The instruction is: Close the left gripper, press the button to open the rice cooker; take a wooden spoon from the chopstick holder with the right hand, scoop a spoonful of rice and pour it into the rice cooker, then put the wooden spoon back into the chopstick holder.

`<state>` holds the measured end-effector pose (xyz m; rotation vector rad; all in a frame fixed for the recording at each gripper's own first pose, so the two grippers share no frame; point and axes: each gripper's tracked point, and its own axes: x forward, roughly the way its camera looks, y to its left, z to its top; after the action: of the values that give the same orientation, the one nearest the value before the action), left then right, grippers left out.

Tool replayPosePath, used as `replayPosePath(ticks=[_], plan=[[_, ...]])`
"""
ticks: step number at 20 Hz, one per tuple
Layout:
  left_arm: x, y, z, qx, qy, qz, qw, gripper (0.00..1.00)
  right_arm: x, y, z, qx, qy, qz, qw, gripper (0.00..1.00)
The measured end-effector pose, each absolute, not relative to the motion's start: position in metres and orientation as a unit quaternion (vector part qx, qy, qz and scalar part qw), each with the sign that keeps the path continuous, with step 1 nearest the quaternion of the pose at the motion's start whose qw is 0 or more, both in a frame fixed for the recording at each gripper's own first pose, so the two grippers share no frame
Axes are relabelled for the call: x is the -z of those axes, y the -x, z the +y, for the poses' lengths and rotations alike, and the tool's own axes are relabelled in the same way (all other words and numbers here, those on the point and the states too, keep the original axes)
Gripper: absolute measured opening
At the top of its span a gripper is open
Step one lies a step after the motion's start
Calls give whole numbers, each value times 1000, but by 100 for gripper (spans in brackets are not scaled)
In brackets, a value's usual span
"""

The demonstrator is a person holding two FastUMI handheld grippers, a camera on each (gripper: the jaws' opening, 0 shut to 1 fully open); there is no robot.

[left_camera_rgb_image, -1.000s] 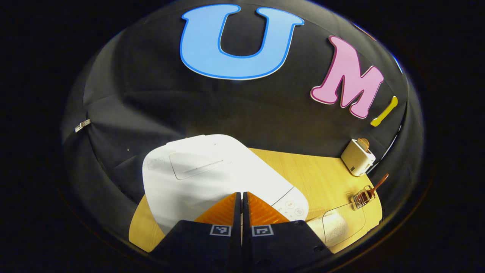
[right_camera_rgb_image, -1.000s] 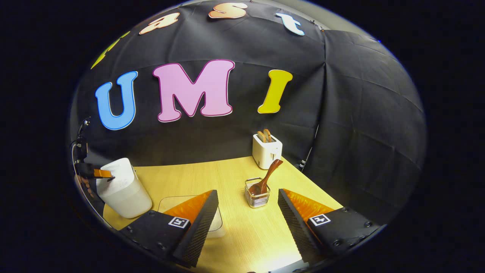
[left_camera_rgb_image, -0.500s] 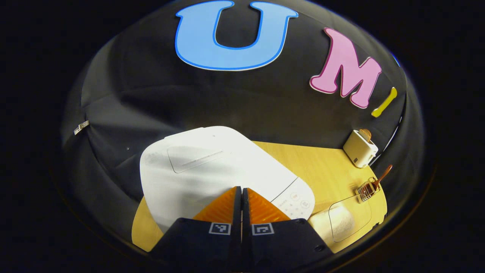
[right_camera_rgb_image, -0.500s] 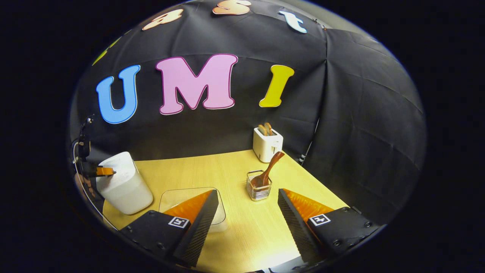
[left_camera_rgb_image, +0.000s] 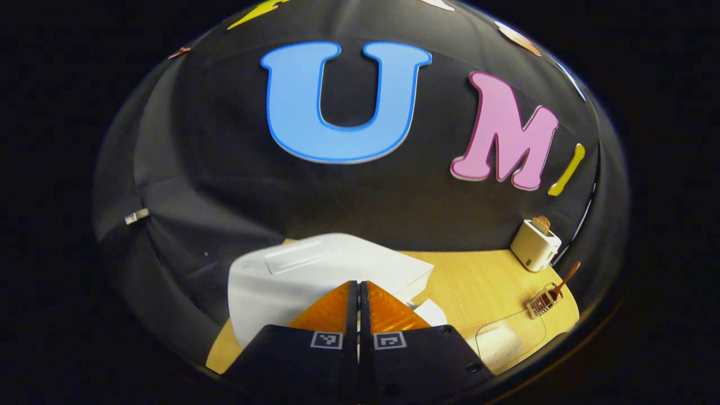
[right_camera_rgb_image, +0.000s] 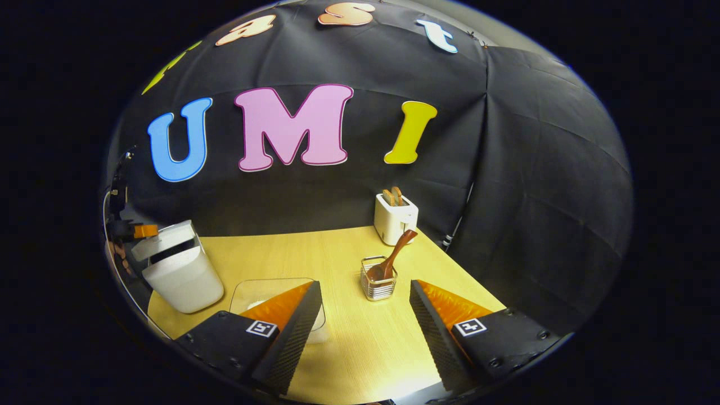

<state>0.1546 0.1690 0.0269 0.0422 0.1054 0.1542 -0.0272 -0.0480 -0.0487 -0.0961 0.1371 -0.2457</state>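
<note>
The left gripper [left_camera_rgb_image: 358, 287] has its fingers pressed together, holding nothing, just above the front of the cooker [left_camera_rgb_image: 292, 281], whose lid [left_camera_rgb_image: 337, 264] is lifted a little (a dark gap shows under it in the right gripper view). The cooker stands at the left edge of the table [right_camera_rgb_image: 349, 349]. The right gripper [right_camera_rgb_image: 360, 292] is spread wide and empty, near the holder [right_camera_rgb_image: 378, 286] with the spoon [right_camera_rgb_image: 394, 256] leaning in it. A toaster [right_camera_rgb_image: 395, 218] stands at the far edge.
</note>
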Motion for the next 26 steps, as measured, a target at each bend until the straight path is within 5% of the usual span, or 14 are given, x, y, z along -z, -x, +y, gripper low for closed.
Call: replayPosePath(ticks=[8, 15, 18, 19, 22, 24, 25, 26], plan=[[-72, -107, 114, -96, 6, -18, 995, 5, 39, -16, -74, 66, 19, 60, 996, 98], [-35, -67, 26, -81, 44, -13, 996, 6, 48, -55, -115, 47, -8, 74, 996, 99], [-21, -54, -4, -77, 49, 0, 996, 15, 59, -80, -137, 42, -15, 85, 995, 99], [-14, -49, -13, -74, 52, 3, 996, 10, 62, -88, -144, 42, -17, 87, 995, 99], [2, -39, -32, -63, 46, 13, 997, 46, 68, -112, -163, 49, -20, 90, 995, 99], [15, -35, -40, -56, 38, 24, 997, 43, 75, -127, -174, 58, -23, 94, 994, 99], [18, -35, -45, -50, 36, 27, 998, 49, 79, -134, -177, 59, -29, 95, 993, 99], [21, -35, -45, -55, 32, 29, 998, 65, 85, -141, -177, 56, -33, 101, 993, 99]])
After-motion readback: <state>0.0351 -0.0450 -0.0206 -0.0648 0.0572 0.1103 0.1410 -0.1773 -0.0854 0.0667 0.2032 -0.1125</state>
